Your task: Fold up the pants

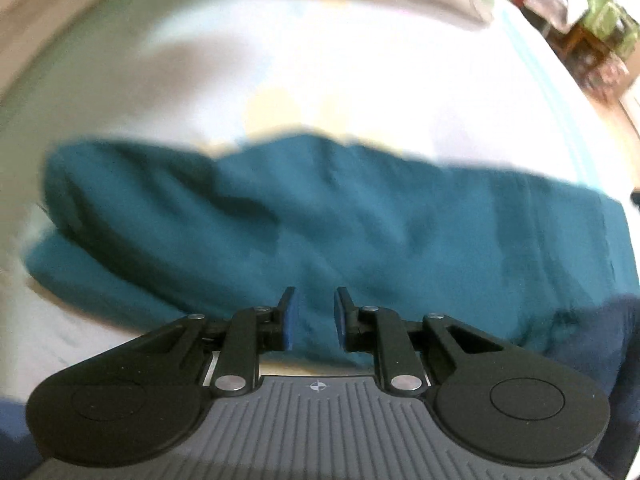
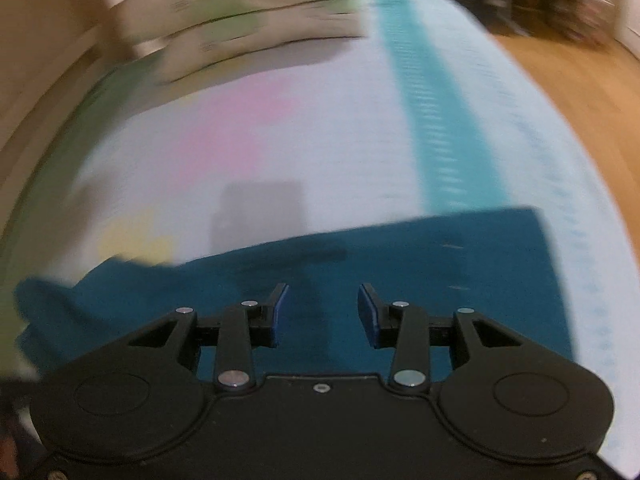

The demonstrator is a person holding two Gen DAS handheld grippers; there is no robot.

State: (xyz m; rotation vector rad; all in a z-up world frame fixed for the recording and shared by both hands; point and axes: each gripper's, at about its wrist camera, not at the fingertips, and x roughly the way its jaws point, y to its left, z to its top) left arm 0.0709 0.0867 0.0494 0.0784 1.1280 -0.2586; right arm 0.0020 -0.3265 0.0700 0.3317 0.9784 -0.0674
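Nearest the lens in the left wrist view, the left gripper shows its blue pads set a narrow gap apart, with nothing caught between them; we see only cloth lying below. In the right wrist view, the right gripper stands wider, its pads likewise empty. Both hang above the teal pants, which lie on a pale bedsheet crossed by a turquoise stripe. The garment forms one long band: from the left we see rumpled, rounded layers toward one end, and from the right a flat panel with a straight edge and a square corner. We judge that the legs have been laid one upon the other, so the lengthwise fold appears done. What seems left is the crosswise folding of the band into a compact stack, and some smoothing of the bunched end. Motion blur prevents us from reading seams or waistband. Stacked pillows lie well apart, beyond the pants.
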